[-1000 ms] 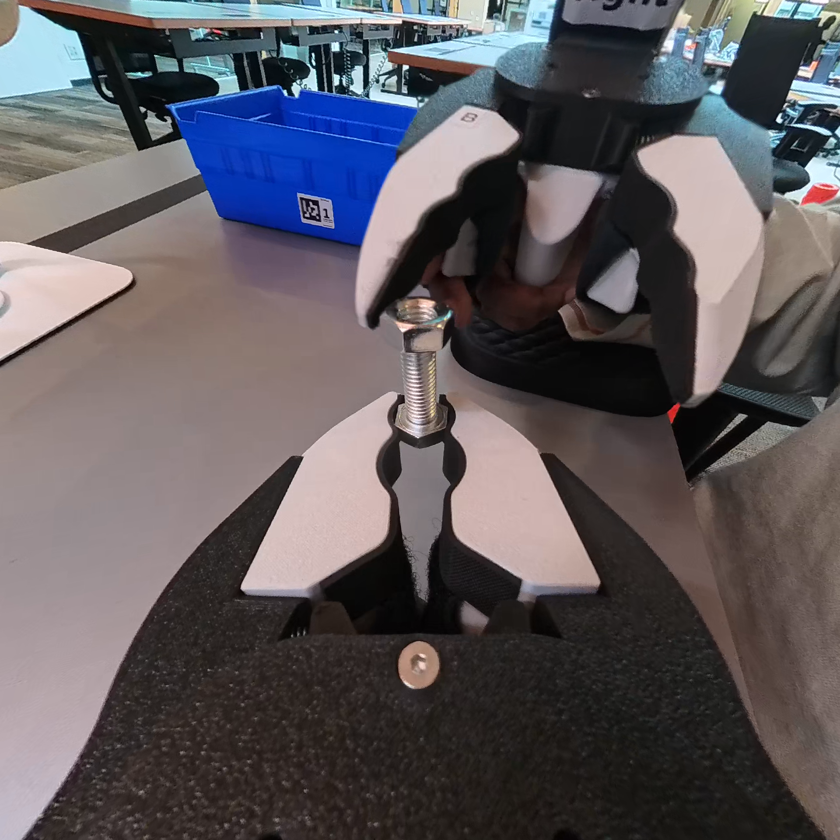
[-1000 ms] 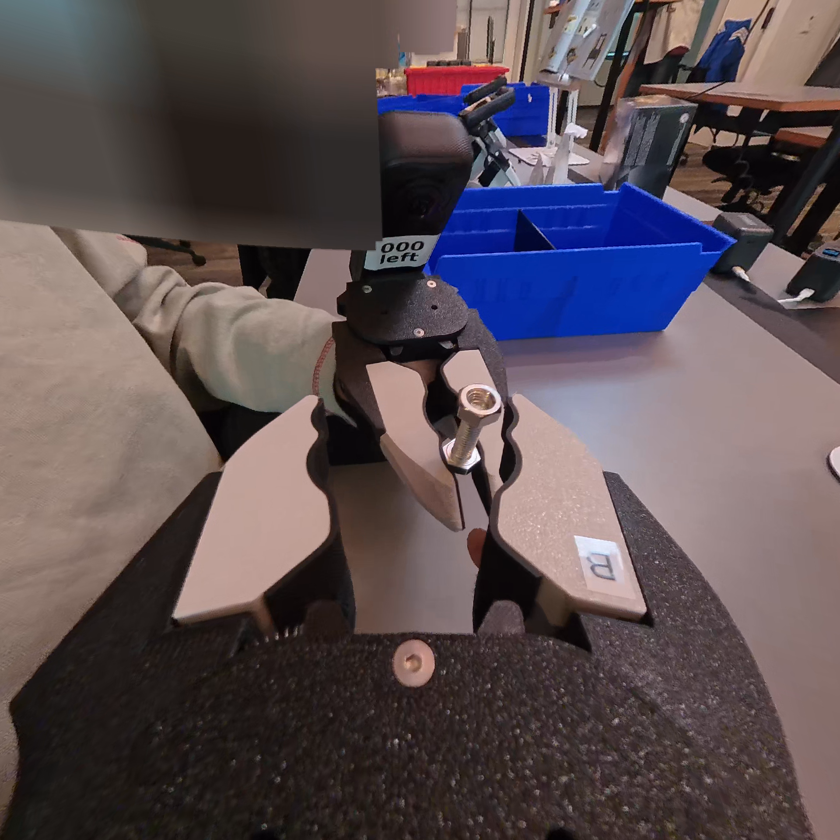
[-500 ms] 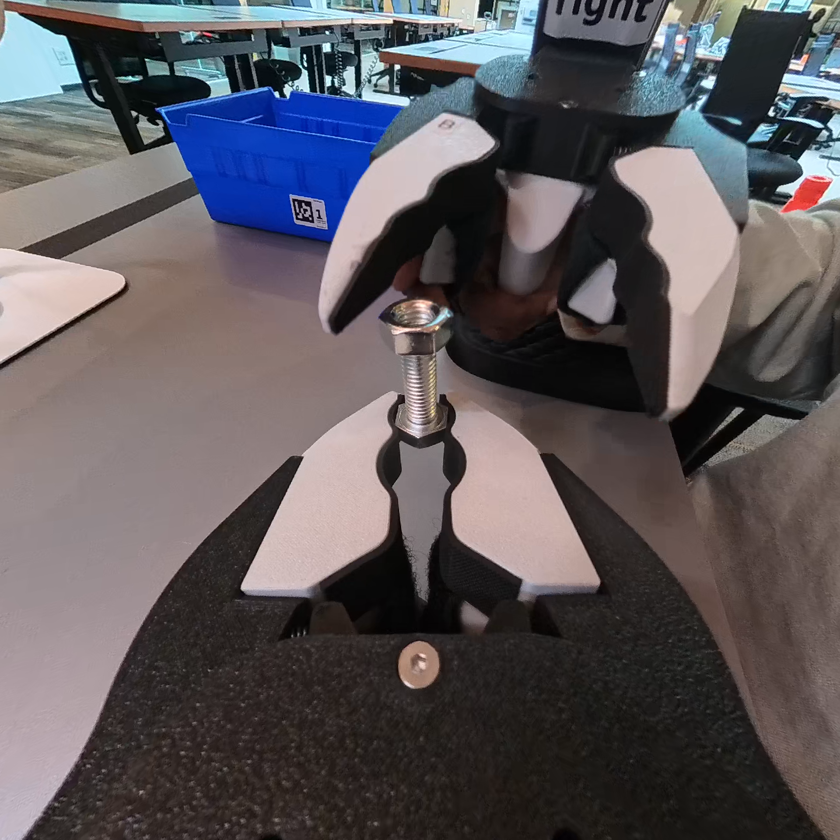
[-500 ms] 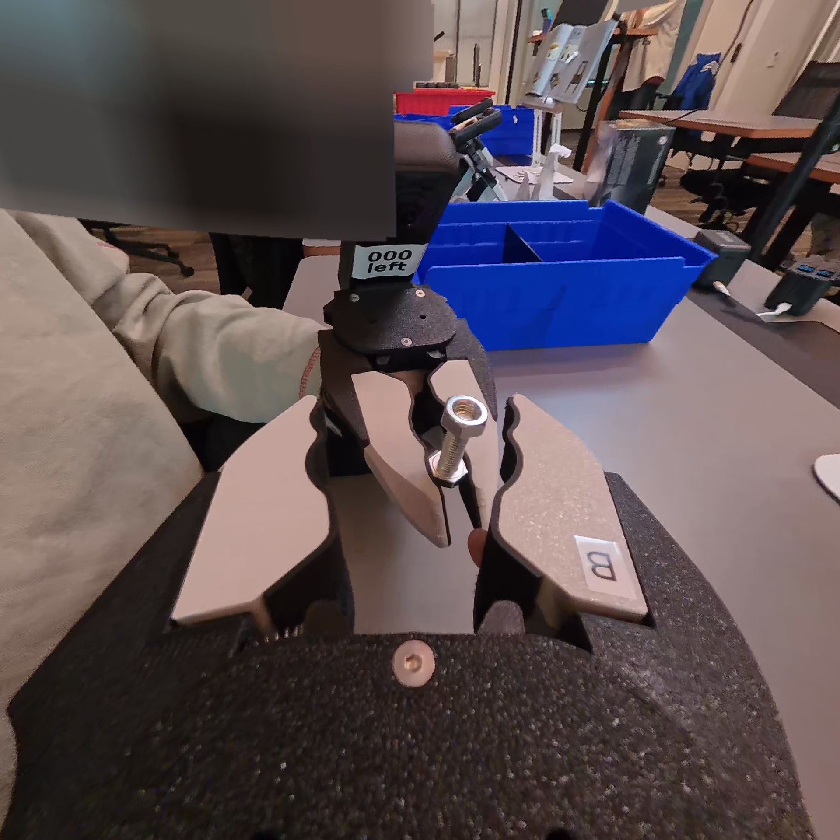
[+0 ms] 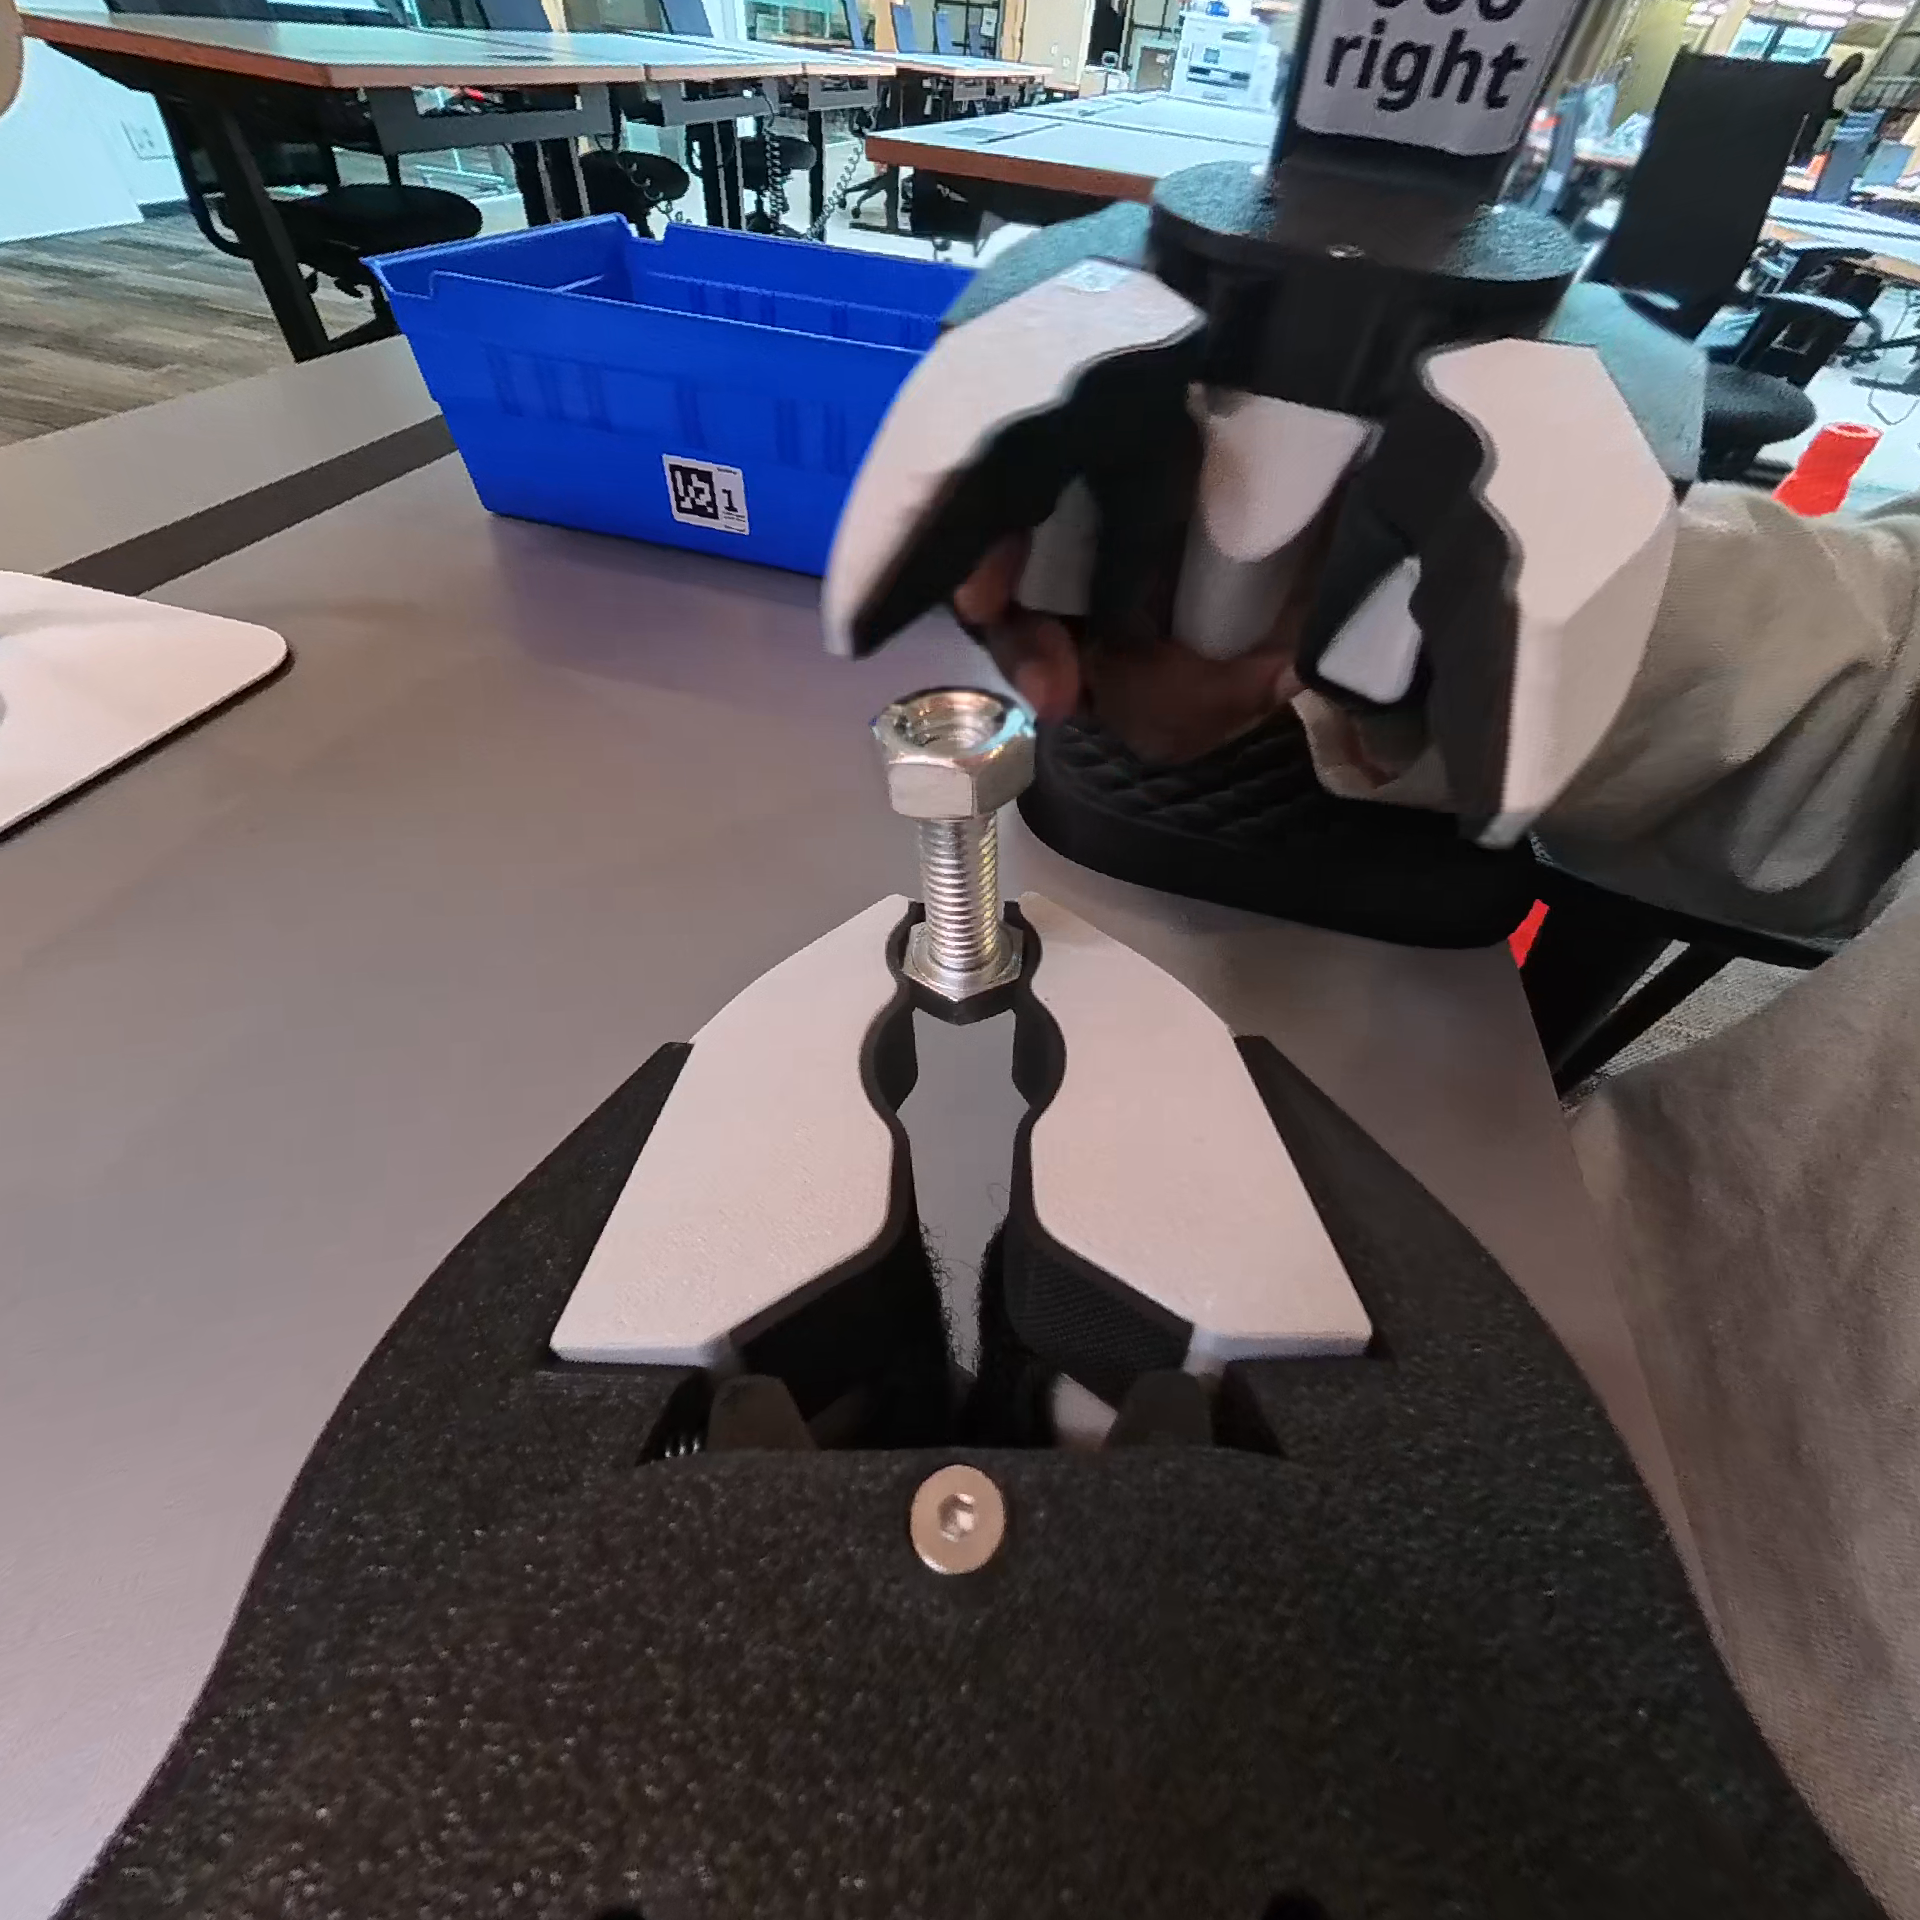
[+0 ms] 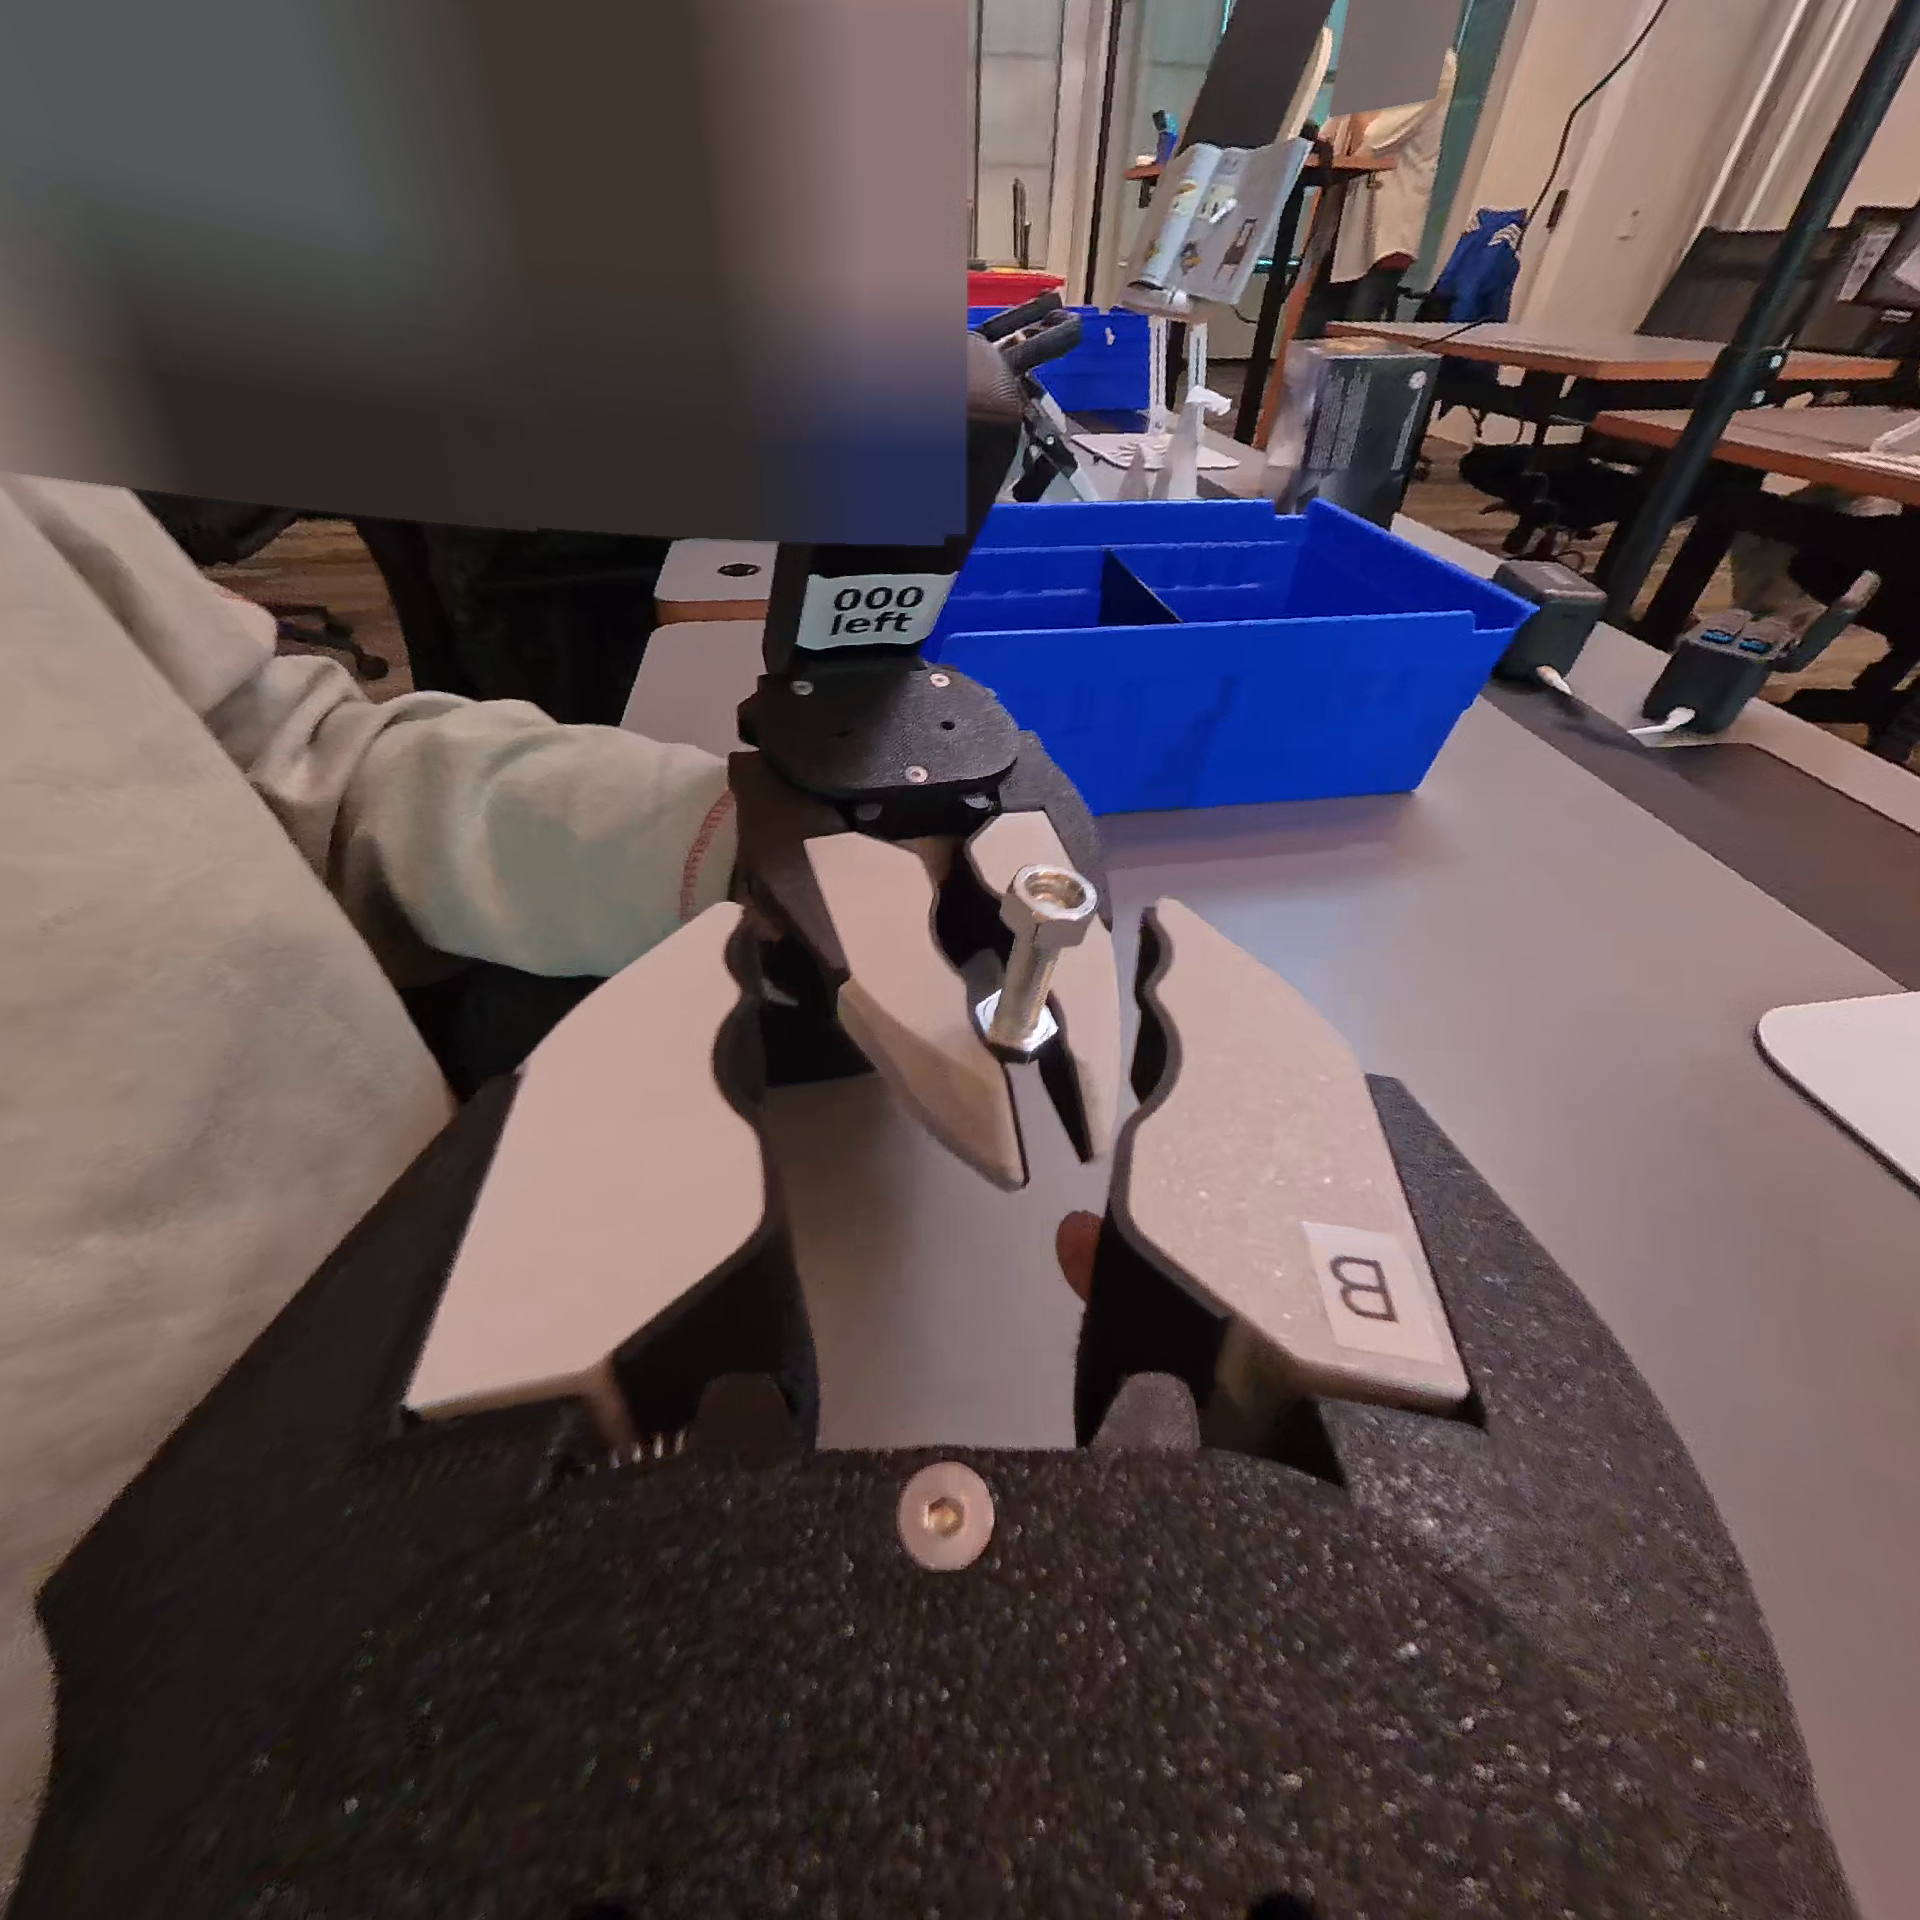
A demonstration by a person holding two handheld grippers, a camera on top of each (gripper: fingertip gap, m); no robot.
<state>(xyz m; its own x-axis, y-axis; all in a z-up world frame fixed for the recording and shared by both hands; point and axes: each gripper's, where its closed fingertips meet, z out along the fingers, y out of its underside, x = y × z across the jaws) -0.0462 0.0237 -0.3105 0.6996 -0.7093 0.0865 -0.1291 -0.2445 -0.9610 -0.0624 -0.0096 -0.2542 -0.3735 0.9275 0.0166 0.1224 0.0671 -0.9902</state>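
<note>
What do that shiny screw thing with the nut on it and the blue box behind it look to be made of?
The bolt and its nut look like bright plated steel: mirror-like silver glints, crisp threads. The blue bin looks like moulded plastic: even saturated colour, a dull sheen, ribbed thin walls. The exact metal cannot be told by sight.

Quick count of what's on the grey table (image 5: 436, 831): two grippers, the left gripper (image 5: 961, 940) and the right gripper (image 6: 935, 987). One silver bolt (image 5: 956, 894), standing upright, with one hex nut (image 5: 954, 764) on its top end. One blue bin (image 5: 665, 416) up at 11 o'clock from the bolt (two compartments inside, one divider). One white pad (image 5: 114, 675) at 9 o'clock. Two dark chargers (image 6: 1704, 675) at 2 o'clock.
</note>
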